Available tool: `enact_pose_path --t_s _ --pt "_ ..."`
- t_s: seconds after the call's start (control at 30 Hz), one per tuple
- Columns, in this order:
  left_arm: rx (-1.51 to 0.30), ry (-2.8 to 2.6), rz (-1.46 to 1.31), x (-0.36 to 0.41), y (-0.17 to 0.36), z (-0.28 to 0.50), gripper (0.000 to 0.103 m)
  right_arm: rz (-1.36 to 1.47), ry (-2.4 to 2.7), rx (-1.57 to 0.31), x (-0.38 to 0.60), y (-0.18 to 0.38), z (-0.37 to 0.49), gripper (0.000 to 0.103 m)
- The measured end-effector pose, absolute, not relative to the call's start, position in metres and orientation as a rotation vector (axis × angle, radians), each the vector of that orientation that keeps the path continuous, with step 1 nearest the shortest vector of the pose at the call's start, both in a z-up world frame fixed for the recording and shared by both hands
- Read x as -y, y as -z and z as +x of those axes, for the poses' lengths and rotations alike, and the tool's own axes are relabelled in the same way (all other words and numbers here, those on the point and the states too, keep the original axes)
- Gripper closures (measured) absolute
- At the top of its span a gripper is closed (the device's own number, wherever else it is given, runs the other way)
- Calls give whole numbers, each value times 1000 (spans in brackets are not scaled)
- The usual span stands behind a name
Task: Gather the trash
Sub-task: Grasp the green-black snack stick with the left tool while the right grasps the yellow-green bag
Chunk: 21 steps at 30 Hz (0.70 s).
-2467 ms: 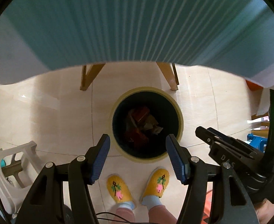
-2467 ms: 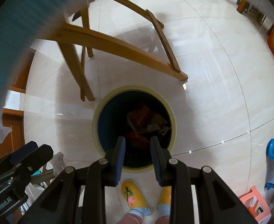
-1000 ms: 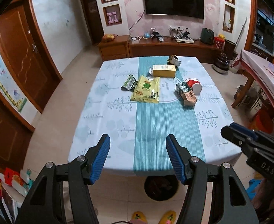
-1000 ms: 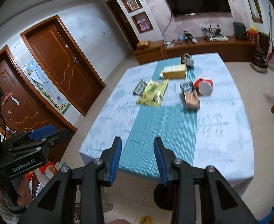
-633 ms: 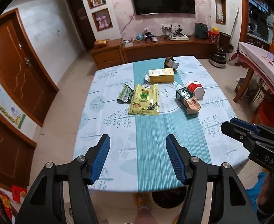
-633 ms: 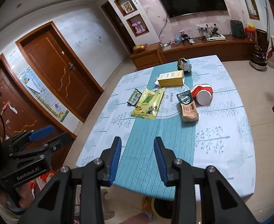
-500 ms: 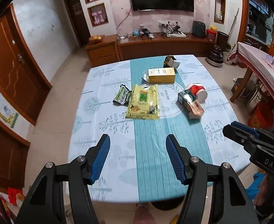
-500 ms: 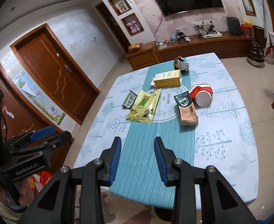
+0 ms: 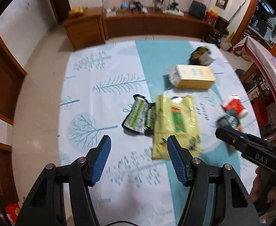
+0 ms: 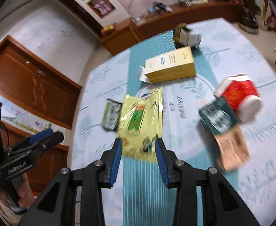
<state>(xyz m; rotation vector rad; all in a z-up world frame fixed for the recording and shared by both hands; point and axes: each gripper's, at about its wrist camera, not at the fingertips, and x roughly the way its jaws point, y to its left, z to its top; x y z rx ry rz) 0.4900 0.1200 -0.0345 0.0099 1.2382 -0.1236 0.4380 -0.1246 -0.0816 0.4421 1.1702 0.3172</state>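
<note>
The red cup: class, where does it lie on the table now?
In the right wrist view the red cup lies tipped over at the table's right side, touching the dark green packet, right of the yellow box.

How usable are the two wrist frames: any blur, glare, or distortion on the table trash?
Left wrist: motion smear on the yellow-green bag and red cup; left gripper stays sharp. Right wrist: heavier smear, kraft pouch text unreadable; glare streaks on the bag; right gripper crisp. Both: strong fisheye bending of the table edges, dark corner vignette.
</note>
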Motion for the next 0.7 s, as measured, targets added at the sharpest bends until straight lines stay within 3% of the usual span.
enact_pose_path --t_s 0.3,0.5,0.57,0.63,0.7 --pt "-1354 181 -49 -140 105 551 42 463 -220 -1305 120 148 515 67" --pt "-1416 215 -85 -140 134 569 43 460 -267 -1308 110 161 530 67" --pt "-1438 231 -100 -138 143 572 47 453 -287 -1300 105 162 531 67" --pt "-1466 252 -111 -133 151 574 58 440 -298 -1291 100 162 533 66" --pt "-1447 255 -91 -126 151 574 58 428 -325 -1296 92 163 535 66"
